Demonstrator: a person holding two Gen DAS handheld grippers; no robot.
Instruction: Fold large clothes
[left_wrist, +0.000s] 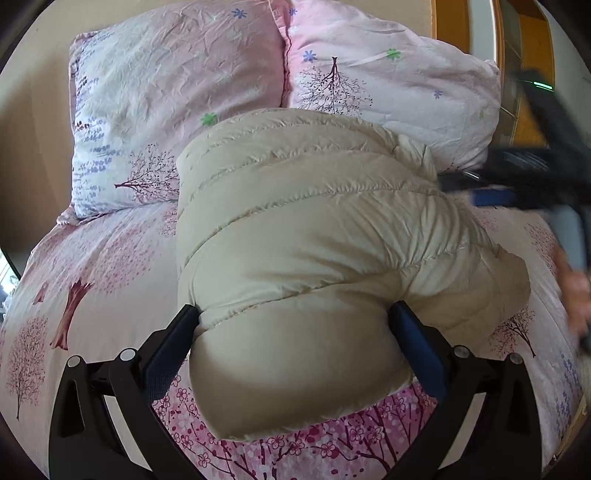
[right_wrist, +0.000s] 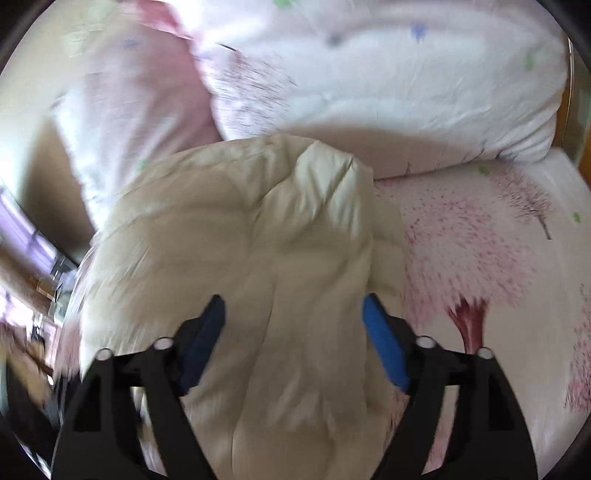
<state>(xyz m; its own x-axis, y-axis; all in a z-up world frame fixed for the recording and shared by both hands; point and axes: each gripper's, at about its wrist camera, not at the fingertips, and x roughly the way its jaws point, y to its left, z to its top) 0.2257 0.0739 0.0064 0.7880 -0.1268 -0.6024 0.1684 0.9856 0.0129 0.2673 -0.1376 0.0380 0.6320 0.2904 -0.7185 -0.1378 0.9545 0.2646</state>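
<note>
**Cream puffer jacket bundled on the bed, left claw clamped around its near end**

A cream quilted puffer jacket (left_wrist: 295, 229) lies folded into a thick bundle in the middle of the left wrist frame, on a bedsheet (left_wrist: 110, 266) printed with pink trees. Its far end rests against two pink floral pillows (left_wrist: 177, 85) that fill the upper half of that frame.

The left gripper (left_wrist: 295, 317) straddles the near end of the bundle at the lower centre. Both blue-padded fingers (left_wrist: 413, 332) press into the padding, which bulges around them, so the claw is spread fairly wide yet gripping the jacket.

At the right edge of the same frame the right gripper (left_wrist: 535, 173) appears as a dark, smeared shape beside the jacket (motion blur hides its details).

The right wrist view is blurred throughout. There the jacket (right_wrist: 240, 251) fills the centre and lower middle, with the pillows (right_wrist: 369, 74) across the top and the tree-print sheet (right_wrist: 480, 240) at the right. The right gripper (right_wrist: 293, 314) sits at the bottom centre with its blue pads (right_wrist: 384, 347) set wide apart, one on each side of the jacket fabric; they appear not to pinch it, though whether they touch cannot be told through the blur.
</note>
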